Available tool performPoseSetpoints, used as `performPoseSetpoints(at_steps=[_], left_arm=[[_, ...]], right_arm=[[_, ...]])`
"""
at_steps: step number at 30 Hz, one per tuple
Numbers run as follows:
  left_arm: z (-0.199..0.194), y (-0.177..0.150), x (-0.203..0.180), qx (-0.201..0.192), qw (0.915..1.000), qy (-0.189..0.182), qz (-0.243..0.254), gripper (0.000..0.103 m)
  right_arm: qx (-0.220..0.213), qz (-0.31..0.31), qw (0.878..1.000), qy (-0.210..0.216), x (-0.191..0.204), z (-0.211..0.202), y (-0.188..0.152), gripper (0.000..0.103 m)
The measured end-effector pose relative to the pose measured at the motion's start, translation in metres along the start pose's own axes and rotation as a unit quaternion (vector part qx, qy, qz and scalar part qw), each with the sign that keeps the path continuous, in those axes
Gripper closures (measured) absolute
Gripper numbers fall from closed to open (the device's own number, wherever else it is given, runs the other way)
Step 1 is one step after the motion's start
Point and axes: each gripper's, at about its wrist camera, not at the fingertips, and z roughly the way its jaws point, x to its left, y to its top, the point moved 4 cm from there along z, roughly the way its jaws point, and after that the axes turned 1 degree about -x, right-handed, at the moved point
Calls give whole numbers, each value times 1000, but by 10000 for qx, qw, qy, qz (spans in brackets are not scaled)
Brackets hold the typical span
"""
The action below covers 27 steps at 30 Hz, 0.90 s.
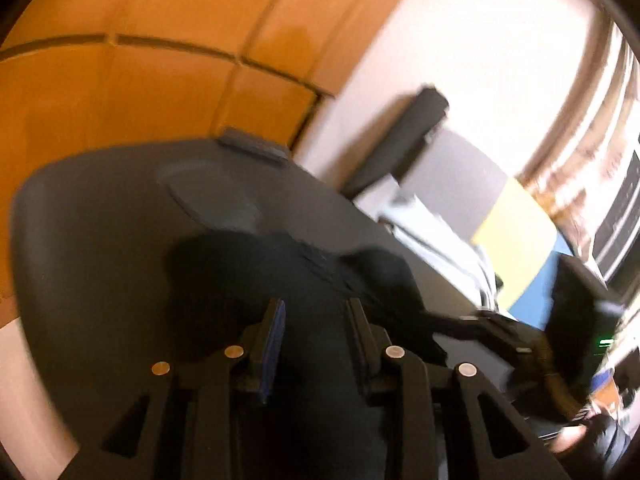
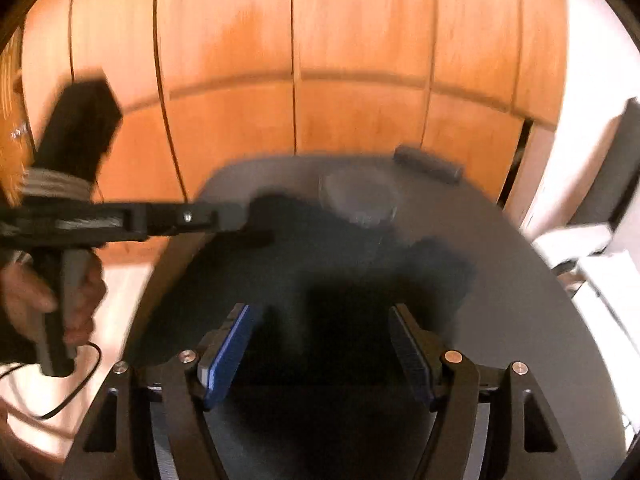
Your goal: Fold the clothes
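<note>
A black garment (image 1: 304,276) lies spread on the round dark grey table (image 1: 88,216); it also shows in the right wrist view (image 2: 352,280). Both views are blurred. My left gripper (image 1: 316,312) hovers over the near part of the garment with its jaws apart and nothing between them. In the right wrist view the left gripper (image 2: 256,228) reaches in from the left over the garment's far left corner. My right gripper (image 2: 320,320) is open wide above the garment's near edge, empty. The right gripper (image 1: 456,322) shows in the left wrist view at the garment's right side.
A small dark block (image 2: 428,164) lies at the table's far edge, near a clear round lid or dish (image 2: 360,196). Wood-panelled wall (image 2: 320,60) stands behind. White and light fabrics (image 1: 432,232) and a dark chair (image 1: 400,144) lie off the table's right.
</note>
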Motion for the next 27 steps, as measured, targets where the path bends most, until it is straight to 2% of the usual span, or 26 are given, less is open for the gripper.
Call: performPoseSetpoints(at_steps=[1,2,4,8,11,12,13,14,18,22,25,27], left_arm=[[12,-4,0,70,9998,143,96,74],[24,-7,1,140,9993,287,192,76],[40,-13,0,223,9976,515,394,74],[40,-13,4,220,9985,481,164,75],[32,-10,3,295,9981,514,147,75],[28,-9,2,304,9976,604,119,74],[22,-9,1,306,9970,704,87,73],[16,-9,-2,266,9965,788,56,72],[-9,-10,-14,74,9938,1111,-69,68],[-34,-14,-40,-11,9881,1528,195,67],[-58,-22,-57,49,9773,2081,391,65],[-74,-29,-68,7,9707,2323,608,64]], right_arm=[[259,122,9996,-16,-8,14,-11,32],[168,297,9994,-6,-17,19,-21,31],[19,649,9978,92,-31,21,-34,32],[26,626,9980,-82,-23,23,-30,31],[-11,881,9960,-121,-20,21,-27,30],[-3,967,9952,-160,-16,18,-24,24],[15,1047,9942,-223,-14,8,-25,8],[69,1127,9930,-356,-10,2,-24,0],[-33,1398,9876,-717,-2,-33,-27,0],[144,1844,9754,-1198,-1,-59,-32,0],[-66,2119,9707,-1131,13,-81,-25,0],[-140,2206,9718,-822,28,-98,-21,0]])
